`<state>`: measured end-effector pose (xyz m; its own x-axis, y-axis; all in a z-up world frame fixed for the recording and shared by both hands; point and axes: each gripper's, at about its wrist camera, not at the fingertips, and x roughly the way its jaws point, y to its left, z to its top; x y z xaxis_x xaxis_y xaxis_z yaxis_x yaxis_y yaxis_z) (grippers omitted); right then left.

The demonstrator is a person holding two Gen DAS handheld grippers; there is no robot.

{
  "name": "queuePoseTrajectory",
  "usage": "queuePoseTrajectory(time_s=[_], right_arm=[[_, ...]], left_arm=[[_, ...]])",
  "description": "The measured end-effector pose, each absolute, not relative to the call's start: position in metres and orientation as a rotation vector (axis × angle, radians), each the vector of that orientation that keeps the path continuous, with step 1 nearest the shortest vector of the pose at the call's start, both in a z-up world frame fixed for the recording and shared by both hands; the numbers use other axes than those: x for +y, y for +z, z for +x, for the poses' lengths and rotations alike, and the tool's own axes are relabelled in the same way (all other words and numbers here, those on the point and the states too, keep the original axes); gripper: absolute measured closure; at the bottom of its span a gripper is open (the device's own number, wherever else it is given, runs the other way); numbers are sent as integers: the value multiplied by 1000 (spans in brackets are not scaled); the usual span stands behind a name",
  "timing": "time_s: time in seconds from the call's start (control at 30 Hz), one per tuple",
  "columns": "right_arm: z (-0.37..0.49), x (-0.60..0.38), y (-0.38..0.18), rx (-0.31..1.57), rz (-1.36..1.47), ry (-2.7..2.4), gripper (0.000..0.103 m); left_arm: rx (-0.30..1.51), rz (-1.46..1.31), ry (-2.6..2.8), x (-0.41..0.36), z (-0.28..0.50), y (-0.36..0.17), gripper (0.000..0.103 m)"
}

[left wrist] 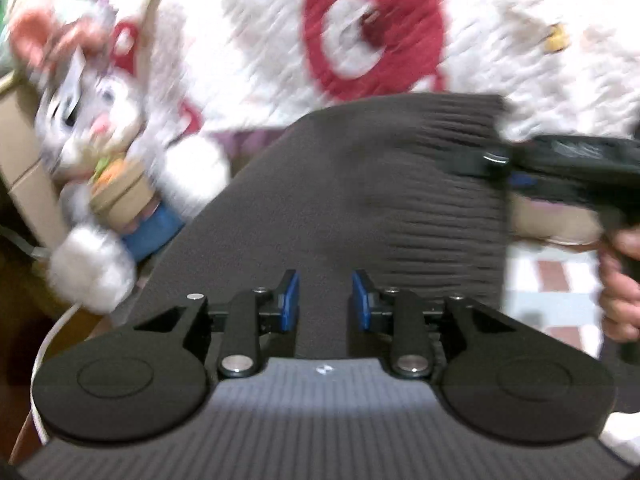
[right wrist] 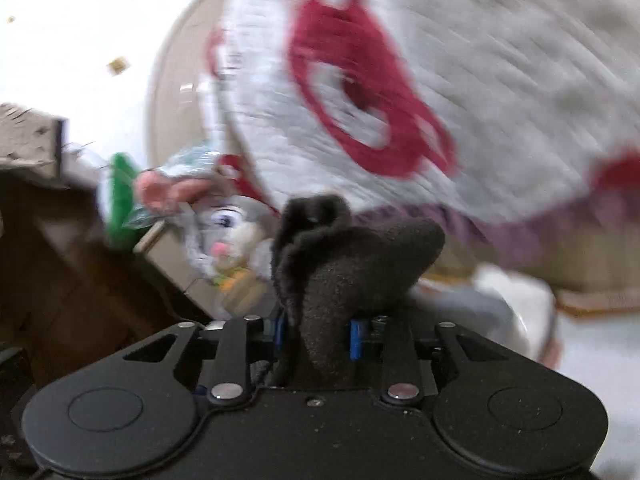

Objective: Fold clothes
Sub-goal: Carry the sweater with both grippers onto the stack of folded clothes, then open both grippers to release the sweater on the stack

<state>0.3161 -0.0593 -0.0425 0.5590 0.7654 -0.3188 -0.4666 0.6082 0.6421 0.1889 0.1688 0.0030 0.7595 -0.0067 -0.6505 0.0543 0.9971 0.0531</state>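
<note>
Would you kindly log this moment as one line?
phase: folding | left gripper: open over dark grey garment | right gripper: shut on garment edge | blur: heavy

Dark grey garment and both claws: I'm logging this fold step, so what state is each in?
Dark grey garment: held up, spread flat, not yet folded.
Left claw: open, jaws apart over the fabric, nothing pinched.
Right claw: shut on the garment's bunched edge.
Plush rabbit: lying untouched, blurred.

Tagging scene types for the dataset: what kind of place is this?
Likely a home bedroom, on or beside a bed. Cues: a white quilted blanket with red shapes, a plush bunny toy, and a dark knit garment being folded, one edge clamped in the right gripper.
</note>
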Motion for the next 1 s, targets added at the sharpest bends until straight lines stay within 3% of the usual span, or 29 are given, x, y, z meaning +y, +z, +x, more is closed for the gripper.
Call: queuePoseTrajectory(time_s=[0.17,0.27,0.37,0.47,0.6,0.67,0.7,0.73,0.9,1.0], right_arm=[[342,-60,-64,707,460,634,70],[340,-80,-85,738,582,611,67],[336,-88,-93,747,633,624,65],[332,-78,-86,726,534,597,55],[303,-84,-78,644,458,529,33],[289,-92,-76,614,463,560,33],[282,-94,-75,612,454,599,46],[274,-93,-74,619,425,648,65],[241,-84,-76,653,317,813,64],[223,-77,-82,678,293,848,64]], left_arm=[[808,-112,-94,166,204,-28,75],[818,-288,-120,186,206,-39,73],[816,-268,-110,191,204,-39,73],[807,-169,-88,182,200,-34,73],[774,-109,-54,173,191,-25,71],[757,-92,-37,170,180,-22,67],[754,-91,-27,169,173,-23,62],[754,-92,-16,167,165,-24,62],[765,-153,41,162,123,-37,62],[780,-185,74,158,98,-48,54]])
